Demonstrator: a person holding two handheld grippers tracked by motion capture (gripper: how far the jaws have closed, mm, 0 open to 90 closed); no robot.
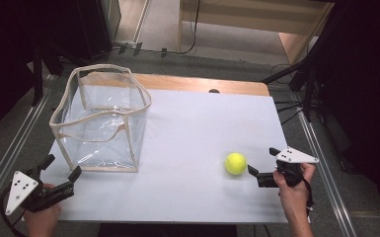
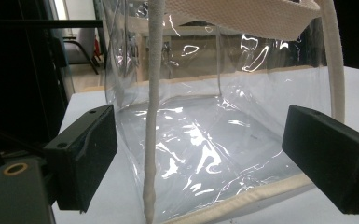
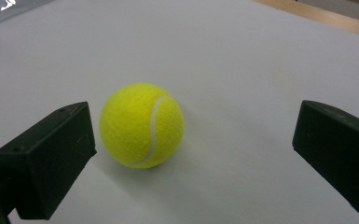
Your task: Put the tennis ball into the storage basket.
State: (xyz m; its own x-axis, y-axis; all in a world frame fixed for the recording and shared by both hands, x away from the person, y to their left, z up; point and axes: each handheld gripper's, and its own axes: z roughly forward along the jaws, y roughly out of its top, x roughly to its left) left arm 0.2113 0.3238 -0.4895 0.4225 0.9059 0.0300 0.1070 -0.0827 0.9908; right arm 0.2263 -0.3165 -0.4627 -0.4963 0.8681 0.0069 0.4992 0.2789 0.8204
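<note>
1. Container: a clear plastic bag [image 1: 101, 118] with cream fabric trim stands upright and open-topped on the white worktop [image 1: 192, 148], just ahead of the left gripper [image 1: 61, 167]; through its walls no contents can be seen.
2. Left gripper: jaws wide apart, holding nothing. In the left gripper view the bag's near corner seam [image 2: 151, 140] rises between the two jaws, closer to the left one.
3. Tennis ball [image 1: 236, 163]: yellow, resting on the worktop just in front of the right gripper [image 1: 262, 161], well apart from the bag.
4. Right gripper: jaws spread, empty. In the right gripper view the ball [image 3: 141, 125] sits between them, right beside the left jaw and clear of the right one.
5. Between ball and bag lies bare worktop.
</note>
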